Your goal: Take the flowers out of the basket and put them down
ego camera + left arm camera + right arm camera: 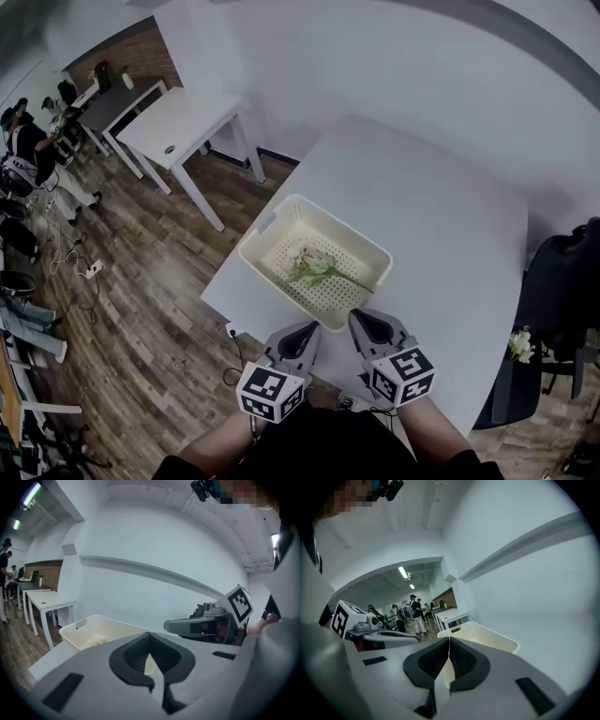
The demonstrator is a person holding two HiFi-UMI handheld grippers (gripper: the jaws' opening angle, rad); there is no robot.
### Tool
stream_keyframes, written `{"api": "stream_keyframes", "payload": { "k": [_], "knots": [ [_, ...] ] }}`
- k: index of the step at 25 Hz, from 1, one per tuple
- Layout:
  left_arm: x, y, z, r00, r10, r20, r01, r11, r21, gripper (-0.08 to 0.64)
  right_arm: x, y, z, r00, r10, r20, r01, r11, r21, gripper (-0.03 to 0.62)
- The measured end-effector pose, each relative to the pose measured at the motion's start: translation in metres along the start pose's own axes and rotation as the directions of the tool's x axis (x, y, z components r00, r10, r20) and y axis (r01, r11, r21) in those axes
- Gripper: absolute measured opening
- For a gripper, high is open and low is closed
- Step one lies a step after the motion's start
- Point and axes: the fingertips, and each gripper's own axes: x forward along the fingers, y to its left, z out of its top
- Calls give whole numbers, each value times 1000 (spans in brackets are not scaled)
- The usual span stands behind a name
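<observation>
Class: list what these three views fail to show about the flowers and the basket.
- White, green-stemmed flowers, head view: too small to count blooms.
- Left gripper view: cream perforated plastic basket's wall hides most of its inside; flowers not discernible.
- Right gripper view: right tool covers the basket's near side; flowers unseen.

Made out no word, brand name, number or written sign in any of the three views. Noted only black-and-white coded squares: one square marker (270, 391) on the cube of the left gripper (302, 330) and a second marker (403, 373) on the cube of the right gripper (364, 321), both patterns of blocks and not letters. Caught the same kind of pattern from each gripper view, on the other gripper's cube, likewise not readable as text.
</observation>
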Motion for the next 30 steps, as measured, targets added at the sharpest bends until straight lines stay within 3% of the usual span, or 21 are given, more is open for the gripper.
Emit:
{"api": "stream_keyframes", "payload": {
  "k": [12, 20, 24, 28, 30],
  "knots": [
    [17, 56, 3, 991, -126, -47, 127, 992, 17, 6, 59, -12, -3, 985, -148, -86, 143, 988, -64, 26],
    [30, 82, 0, 974, -208, -88, 211, 977, 28, 6, 95, -34, -14, 943, -266, -200, 211, 942, -261, 46],
    [33, 93, -2, 961, -251, -113, 257, 965, 43, 6, 115, -44, -34, 888, -329, -322, 183, 894, -408, 111],
    [36, 104, -5, 947, -287, -143, 298, 952, 69, 6, 133, -58, -62, 796, -408, -447, 92, 811, -577, 120],
    [39, 108, -6, 940, -304, -156, 320, 944, 84, 6, 140, -67, -75, 740, -463, -488, 33, 749, -662, 124]
  ]
}}
